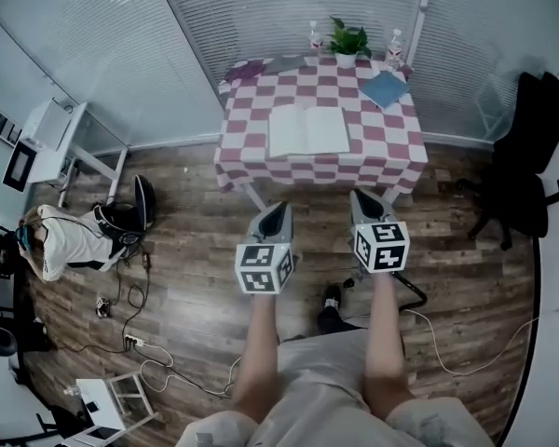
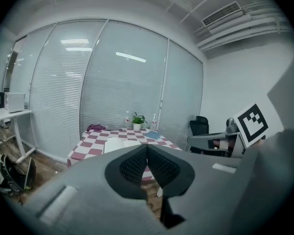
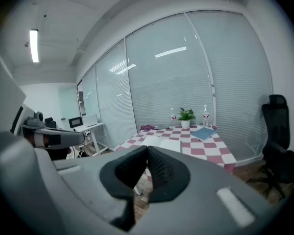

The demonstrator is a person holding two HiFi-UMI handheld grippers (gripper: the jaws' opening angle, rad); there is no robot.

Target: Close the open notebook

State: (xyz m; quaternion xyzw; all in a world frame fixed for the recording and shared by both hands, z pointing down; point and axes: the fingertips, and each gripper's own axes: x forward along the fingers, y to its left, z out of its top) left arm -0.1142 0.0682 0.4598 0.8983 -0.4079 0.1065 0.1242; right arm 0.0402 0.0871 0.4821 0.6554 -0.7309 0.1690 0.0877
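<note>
The open notebook (image 1: 307, 130) lies flat, white pages up, in the middle of a table with a red-and-white checked cloth (image 1: 252, 145). Both grippers hang over the wooden floor, short of the table's near edge and apart from the notebook. My left gripper (image 1: 279, 209) and my right gripper (image 1: 359, 196) point at the table side by side. In the left gripper view the pads of the left gripper (image 2: 147, 148) meet with nothing between them, and the notebook (image 2: 118, 142) shows just past them. In the right gripper view the right gripper (image 3: 147, 150) is shut and empty too, with the notebook (image 3: 162, 142) beyond it.
A blue book (image 1: 385, 88), a potted plant (image 1: 347, 43), two bottles (image 1: 315, 35) and a purple cloth (image 1: 245, 70) sit at the table's far side. A black office chair (image 1: 531, 156) stands right. A person (image 1: 61, 240) sits on the floor at left, with cables (image 1: 135, 343) nearby.
</note>
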